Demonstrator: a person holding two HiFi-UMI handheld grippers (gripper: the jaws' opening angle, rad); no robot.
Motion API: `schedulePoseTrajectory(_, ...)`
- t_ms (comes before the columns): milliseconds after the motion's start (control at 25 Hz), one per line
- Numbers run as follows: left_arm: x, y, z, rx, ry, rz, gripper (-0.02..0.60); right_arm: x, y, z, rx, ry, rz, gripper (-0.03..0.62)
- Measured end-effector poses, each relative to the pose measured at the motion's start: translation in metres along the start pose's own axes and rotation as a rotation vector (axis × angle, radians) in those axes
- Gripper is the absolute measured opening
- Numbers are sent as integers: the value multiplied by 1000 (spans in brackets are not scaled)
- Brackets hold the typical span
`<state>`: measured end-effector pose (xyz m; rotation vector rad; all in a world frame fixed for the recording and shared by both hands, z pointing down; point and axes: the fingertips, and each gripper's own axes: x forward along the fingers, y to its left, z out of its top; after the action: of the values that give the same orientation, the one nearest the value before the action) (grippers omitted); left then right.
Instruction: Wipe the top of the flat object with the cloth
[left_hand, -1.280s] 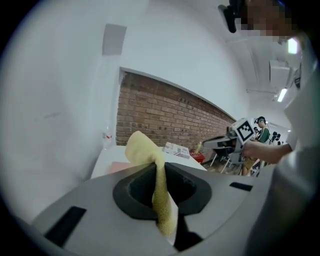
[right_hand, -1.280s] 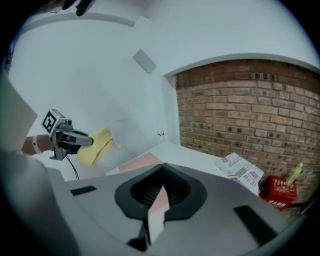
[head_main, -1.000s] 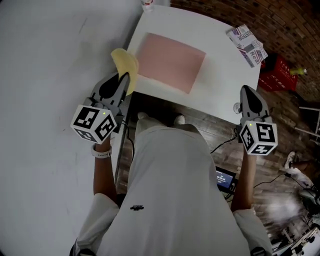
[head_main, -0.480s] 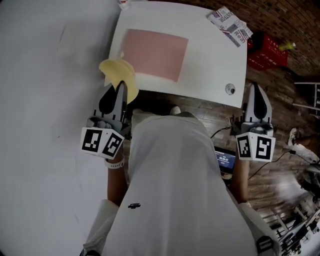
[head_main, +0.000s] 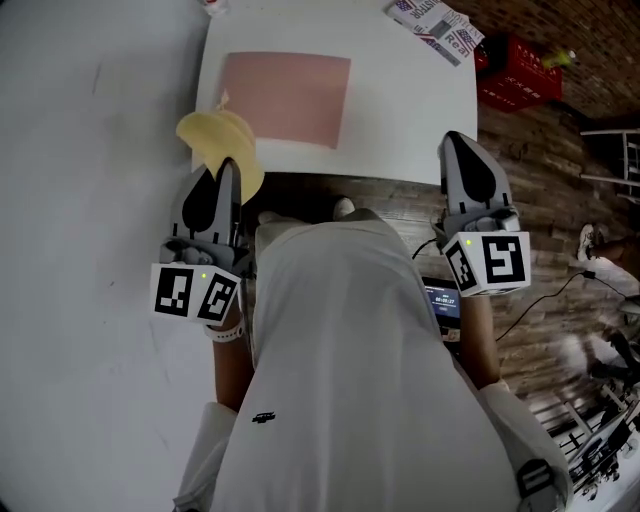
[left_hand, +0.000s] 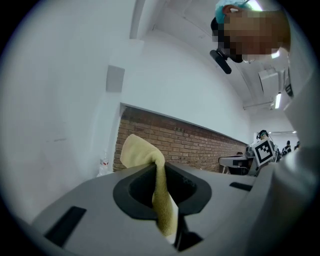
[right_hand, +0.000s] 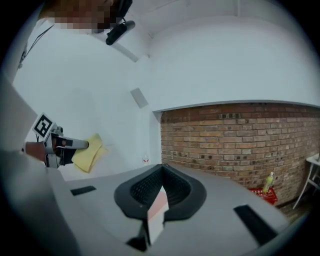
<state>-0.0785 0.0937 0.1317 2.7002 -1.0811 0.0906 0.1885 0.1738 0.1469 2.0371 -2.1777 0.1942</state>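
Observation:
A flat pink mat (head_main: 285, 98) lies on the white table (head_main: 410, 110). My left gripper (head_main: 228, 165) is shut on a yellow cloth (head_main: 212, 138), held in the air just off the table's front left corner, short of the mat. In the left gripper view the cloth (left_hand: 150, 170) hangs pinched between the jaws. My right gripper (head_main: 452, 140) hovers at the table's front right edge, jaws shut with nothing in them. From the right gripper view, the cloth (right_hand: 87, 152) shows far to the left.
A printed packet (head_main: 432, 20) lies at the table's far right corner. A red crate (head_main: 515, 75) stands on the wooden floor beyond it. A white wall (head_main: 90, 200) runs along the left. Cables and a small device (head_main: 440, 300) lie by the person's feet.
The table has shifted up and left in the head view. The left gripper still holds the cloth by the front left corner. The right gripper has come closer to the table's front right edge.

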Motion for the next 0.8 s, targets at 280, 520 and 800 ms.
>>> schedulePoseTrajectory(280, 3, -8, -10, -16, 18, -25, 57, 0, 4, 4, -28, 2, 13, 0)
schedulePoseTrajectory(520, 5, -10, -10, -16, 21, -31, 57, -3, 8, 3, -35, 8, 20, 0)
schedulePoseTrajectory(800, 7, -16, -16, -33, 30, -49, 57, -2, 12, 5, -37, 8, 35, 0)
